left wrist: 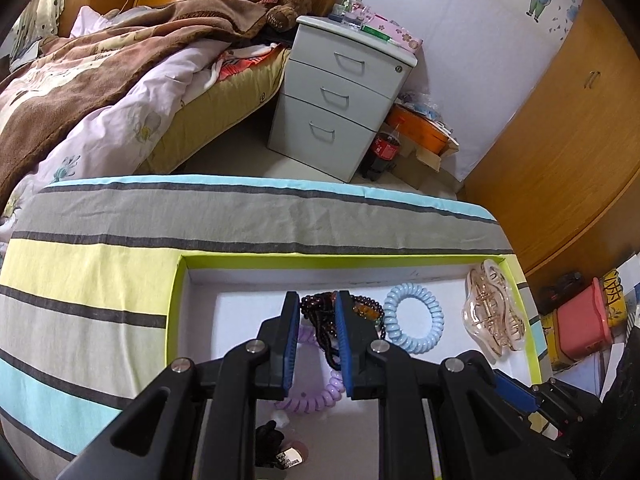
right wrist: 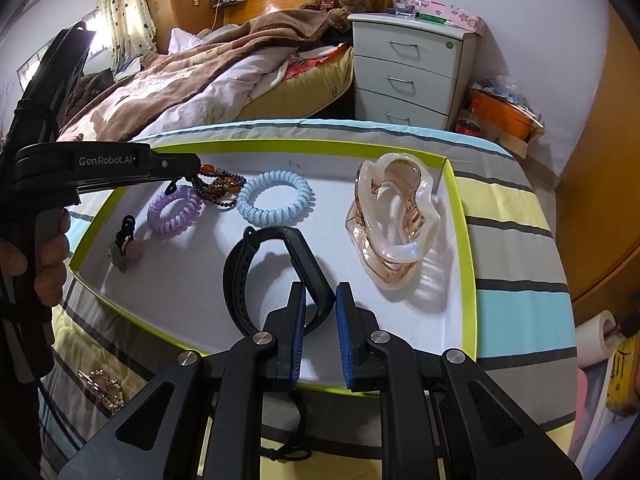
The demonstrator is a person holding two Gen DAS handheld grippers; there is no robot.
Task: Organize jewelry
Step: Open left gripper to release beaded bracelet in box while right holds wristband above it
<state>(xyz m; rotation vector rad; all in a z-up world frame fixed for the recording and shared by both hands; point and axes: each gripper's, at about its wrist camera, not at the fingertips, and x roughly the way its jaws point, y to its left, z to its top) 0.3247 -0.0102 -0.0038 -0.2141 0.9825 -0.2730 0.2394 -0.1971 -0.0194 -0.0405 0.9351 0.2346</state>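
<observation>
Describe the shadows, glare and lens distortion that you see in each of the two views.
Left wrist view: strong fisheye bending of the striped cloth; the tray is evenly lit, without glare. Right wrist view: soft shadows beside the black band and hair claw, which shows small highlights.

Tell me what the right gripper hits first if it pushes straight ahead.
Most likely the black watch band: its strap already sits between the right gripper jaws. Beyond it lies bare tray floor, then the blue coil hair tie; depth is uncertain.
</observation>
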